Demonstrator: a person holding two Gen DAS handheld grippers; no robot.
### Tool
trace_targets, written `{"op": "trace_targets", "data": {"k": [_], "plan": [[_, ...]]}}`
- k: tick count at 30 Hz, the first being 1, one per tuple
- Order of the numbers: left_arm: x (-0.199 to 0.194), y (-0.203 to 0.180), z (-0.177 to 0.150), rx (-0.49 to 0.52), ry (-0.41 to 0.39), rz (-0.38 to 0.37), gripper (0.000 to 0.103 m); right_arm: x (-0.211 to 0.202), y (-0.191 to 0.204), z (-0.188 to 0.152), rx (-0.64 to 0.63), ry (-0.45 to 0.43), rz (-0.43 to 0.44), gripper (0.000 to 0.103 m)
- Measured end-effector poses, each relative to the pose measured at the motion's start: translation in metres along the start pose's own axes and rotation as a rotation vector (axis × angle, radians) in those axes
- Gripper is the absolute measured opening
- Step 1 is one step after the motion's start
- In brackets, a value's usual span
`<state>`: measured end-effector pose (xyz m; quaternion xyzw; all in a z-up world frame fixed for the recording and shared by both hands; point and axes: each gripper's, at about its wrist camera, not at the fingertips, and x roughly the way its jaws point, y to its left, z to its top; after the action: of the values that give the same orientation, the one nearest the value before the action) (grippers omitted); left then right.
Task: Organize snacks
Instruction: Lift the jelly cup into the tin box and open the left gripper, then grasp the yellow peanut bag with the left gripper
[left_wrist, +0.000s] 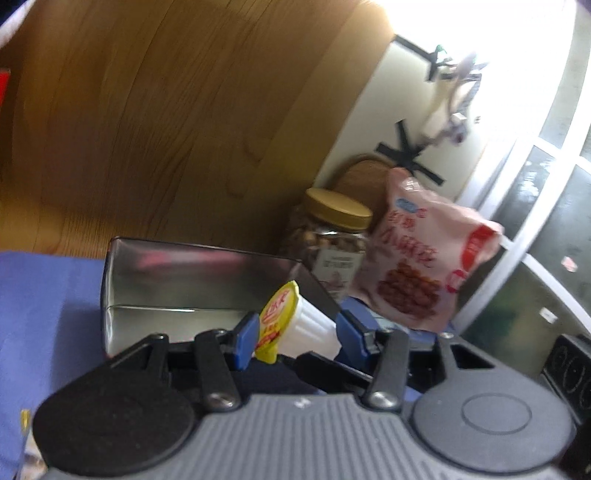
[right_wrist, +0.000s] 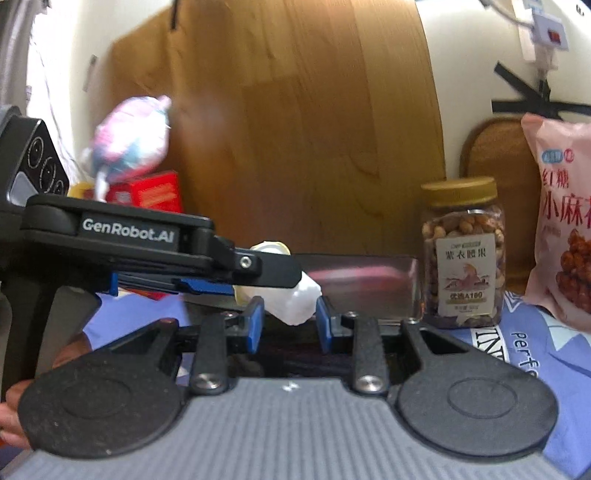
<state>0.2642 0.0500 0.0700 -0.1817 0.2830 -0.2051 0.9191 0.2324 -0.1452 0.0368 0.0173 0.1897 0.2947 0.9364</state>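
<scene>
The left gripper (left_wrist: 295, 334) is clamped on a small white jelly cup (left_wrist: 314, 325) with a yellow foil lid, held on its side just in front of an open metal tin (left_wrist: 177, 273) on the blue cloth (left_wrist: 44, 314). The right gripper (right_wrist: 288, 317) pinches a second white cup (right_wrist: 295, 299), its blue pads pressing both sides, with the left tool crossing in from the left. Right of the tin stands a jar of nuts (right_wrist: 463, 254) with a gold lid, and further right a pink snack bag (right_wrist: 561, 221) leans upright
</scene>
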Motion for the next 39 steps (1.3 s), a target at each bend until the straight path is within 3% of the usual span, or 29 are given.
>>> {"op": "trace_targets", "data": {"k": [2, 4, 8, 11, 14, 17, 19, 25, 31, 36, 39], "plan": [[0.009, 0.002, 0.001, -0.005, -0.008, 0.009, 0.051, 0.005, -0.003, 0.000, 0.002, 0.008, -0.002, 0.036], [0.013, 0.003, 0.001, 0.006, -0.017, 0.062, 0.062, 0.003, -0.005, 0.000, 0.003, 0.000, 0.009, 0.036], [0.004, 0.006, -0.005, 0.005, -0.027, 0.086, 0.063, -0.018, -0.025, 0.000, 0.077, -0.027, 0.015, 0.036], [-0.020, 0.003, -0.016, 0.002, -0.057, 0.081, 0.063, -0.034, -0.059, -0.007, 0.196, -0.014, -0.034, 0.036], [-0.045, -0.004, -0.037, -0.016, -0.051, 0.029, 0.064, -0.036, -0.091, -0.021, 0.288, 0.067, -0.106, 0.038], [-0.063, -0.012, -0.068, -0.010, -0.012, -0.014, 0.064, -0.028, -0.107, -0.041, 0.351, 0.199, -0.107, 0.037], [-0.077, -0.020, -0.091, 0.009, 0.010, -0.014, 0.064, -0.025, -0.104, -0.053, 0.356, 0.250, -0.087, 0.038], [-0.111, -0.031, -0.137, 0.030, 0.029, -0.001, 0.065, -0.041, -0.072, -0.065, 0.316, 0.250, -0.019, 0.038], [-0.136, -0.018, -0.166, -0.047, 0.033, 0.026, 0.065, -0.075, -0.041, -0.080, 0.324, 0.264, 0.076, 0.038], [-0.153, -0.003, -0.180, -0.127, 0.038, 0.024, 0.065, -0.127, -0.050, -0.087, 0.412, 0.155, 0.077, 0.038], [-0.163, -0.004, -0.184, -0.153, 0.037, -0.019, 0.065, -0.152, -0.050, -0.096, 0.442, 0.146, 0.105, 0.039]]}}
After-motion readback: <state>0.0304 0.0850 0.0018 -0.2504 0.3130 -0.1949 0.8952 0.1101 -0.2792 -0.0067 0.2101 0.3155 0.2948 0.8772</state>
